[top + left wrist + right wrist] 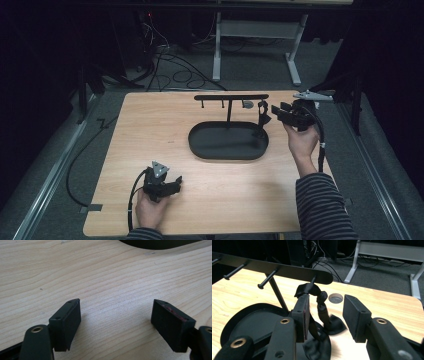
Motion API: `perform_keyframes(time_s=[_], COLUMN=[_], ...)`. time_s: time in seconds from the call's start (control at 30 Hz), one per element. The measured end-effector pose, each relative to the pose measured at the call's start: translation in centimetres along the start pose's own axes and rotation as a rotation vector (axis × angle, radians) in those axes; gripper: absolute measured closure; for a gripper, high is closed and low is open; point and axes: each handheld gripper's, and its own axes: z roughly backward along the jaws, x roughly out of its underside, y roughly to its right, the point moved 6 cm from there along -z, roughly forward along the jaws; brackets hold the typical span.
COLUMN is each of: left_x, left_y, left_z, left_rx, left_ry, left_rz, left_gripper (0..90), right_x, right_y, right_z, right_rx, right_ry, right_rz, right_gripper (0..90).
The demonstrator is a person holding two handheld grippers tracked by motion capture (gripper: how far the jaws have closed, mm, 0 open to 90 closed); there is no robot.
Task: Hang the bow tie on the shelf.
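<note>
Dark curtains and a grey floor strewn with cables surround a pale wooden table (210, 200). Nearest the person, the left hand-held gripper (176, 181) is rested on the bare wood, its jaws spread wide with nothing between them. Farther in, a black oval tray (200, 145) is seen at the middle of the table, and from it a thin post rises to a flat bar with pegs (231, 97). At the bar's right end a black strap (319, 302) is hung from the last peg, its lower part trailing down to the tray's rim. The right hand-held gripper (325, 315) is held at this strap, jaws released on either side of it, not yet clamped. The strap seems to be the thing being worked on. For a clean grasp, the jaws should probably be closed squarely on the limp strap below the peg, and the stand kept from being tipped.
</note>
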Motion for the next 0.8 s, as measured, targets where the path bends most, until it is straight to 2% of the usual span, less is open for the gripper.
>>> perform_keyframes(time_s=[0.2, 0.43, 0.8], left_x=[0.0, 0.0, 0.0], left_y=[0.0, 0.0, 0.0], left_z=[0.0, 0.0, 0.0], left_rx=[0.0, 0.0, 0.001], left_ry=[0.0, 0.0, 0.0], left_rz=[0.0, 0.0, -0.001], left_gripper=[24.3, 24.3, 24.2], right_x=[0.4, 1.2, 1.9], right_y=[0.2, 0.3, 0.6], right_z=[1.0, 1.7, 3.5], right_rx=[-0.011, -0.036, -0.054], right_ry=[0.002, -0.021, -0.003], right_rz=[-0.009, -0.012, -0.026], right_gripper=[56.5, 54.1, 52.4])
